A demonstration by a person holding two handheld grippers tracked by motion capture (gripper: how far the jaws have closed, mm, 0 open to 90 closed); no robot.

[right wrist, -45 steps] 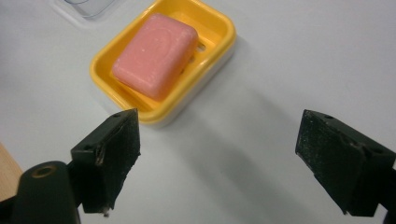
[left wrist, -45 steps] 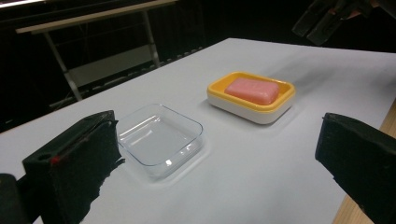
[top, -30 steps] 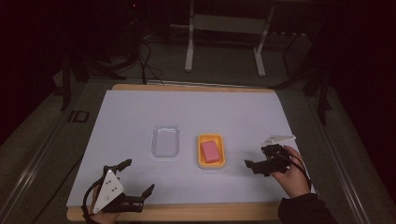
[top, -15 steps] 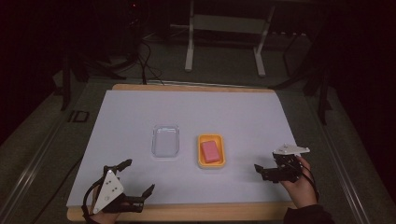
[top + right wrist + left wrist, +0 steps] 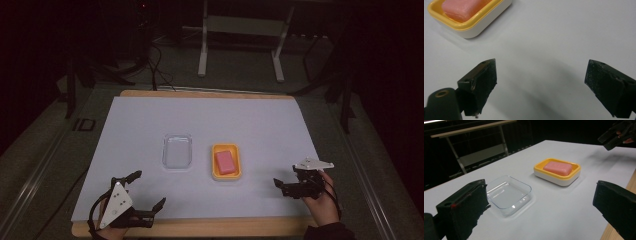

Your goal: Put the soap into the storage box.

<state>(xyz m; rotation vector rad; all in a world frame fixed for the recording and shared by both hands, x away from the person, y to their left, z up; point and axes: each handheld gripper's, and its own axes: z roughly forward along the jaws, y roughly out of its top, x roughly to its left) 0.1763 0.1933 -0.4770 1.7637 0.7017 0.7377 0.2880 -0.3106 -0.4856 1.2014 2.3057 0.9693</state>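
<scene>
Fingers apart on left gripper (image 5: 148, 189) and right gripper (image 5: 285, 176) (both empty); pink soap (image 5: 225, 161) in yellow dish (image 5: 226, 175), beside clear tray (image 5: 177, 151).

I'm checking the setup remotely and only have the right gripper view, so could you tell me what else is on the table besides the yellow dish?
Observer: A clear empty tray sits just left of the yellow dish, apart from it.
Operator: Thank you. Where is the other gripper?
Observer: The left gripper rests at the table's near left edge, jaws wide open.
Operator: And is the right gripper over the table?
Observer: Yes, the right gripper is near the sheet's right edge, pointing toward the dish.
</scene>
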